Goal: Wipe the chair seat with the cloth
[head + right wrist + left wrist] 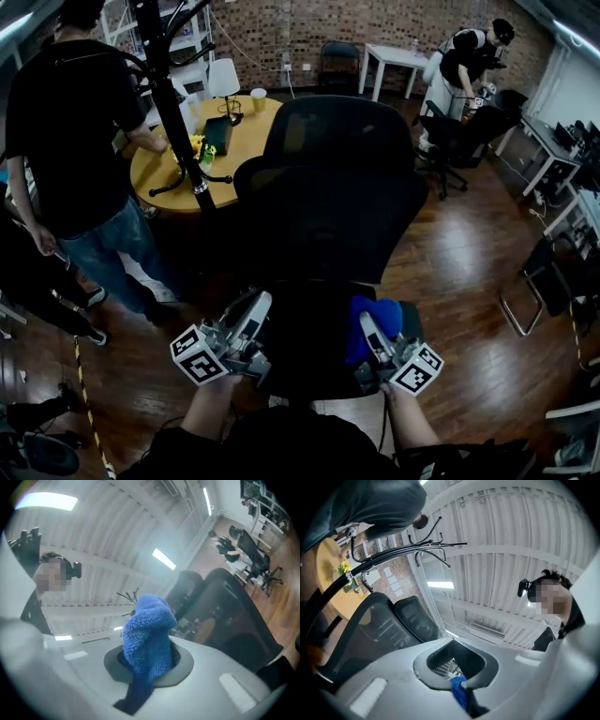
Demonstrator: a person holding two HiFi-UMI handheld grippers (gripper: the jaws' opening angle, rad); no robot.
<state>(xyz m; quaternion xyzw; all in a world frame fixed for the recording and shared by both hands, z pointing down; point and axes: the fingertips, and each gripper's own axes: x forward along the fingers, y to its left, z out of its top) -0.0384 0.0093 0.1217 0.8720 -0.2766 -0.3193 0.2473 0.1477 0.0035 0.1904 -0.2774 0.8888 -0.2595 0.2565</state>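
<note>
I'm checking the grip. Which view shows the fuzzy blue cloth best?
The right gripper view: the fuzzy blue cloth fills its centre, clamped in the right claw. The head view shows it small beside that claw. The left gripper view shows only a small blue scrap, unidentifiable.

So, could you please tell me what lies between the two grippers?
In the head view, only bare black chair seat lies between the left gripper and the right gripper; the blue cloth is bunched in the right gripper's jaws.
</note>
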